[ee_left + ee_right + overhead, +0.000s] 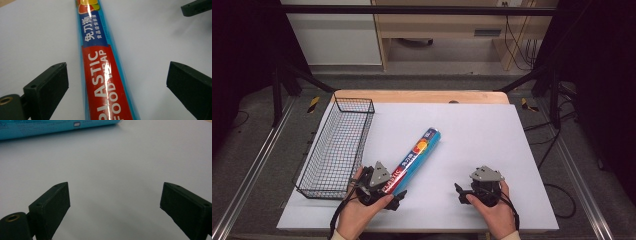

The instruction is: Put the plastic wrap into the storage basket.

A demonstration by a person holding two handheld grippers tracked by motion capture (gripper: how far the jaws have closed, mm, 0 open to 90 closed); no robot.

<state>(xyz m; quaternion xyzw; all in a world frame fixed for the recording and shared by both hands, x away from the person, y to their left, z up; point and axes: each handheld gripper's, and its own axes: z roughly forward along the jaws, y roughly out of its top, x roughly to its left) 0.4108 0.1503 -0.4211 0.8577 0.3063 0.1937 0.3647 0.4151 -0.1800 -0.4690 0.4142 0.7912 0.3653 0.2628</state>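
Glossy cylindrical wrap roll (105, 75) between spread left tool (117, 82).

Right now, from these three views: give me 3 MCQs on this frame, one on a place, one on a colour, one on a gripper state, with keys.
1. Where does the wire basket stand on the table?
A. along its left edge
B. along its right edge
C. at its centre

2. What colour is the band that reads PLASTIC FOOD WRAP on the food wrap roll?
A. green
B. red
C. yellow

3. How do the jaws of the left gripper stand?
A. clamped on the roll
B. shut on nothing
C. open, one on each side of the roll

Key: 1 A, the high view shows the basket at the left edge. 2 B, the left gripper view shows white letters on red. 3 C, white table shows between each jaw and the roll.
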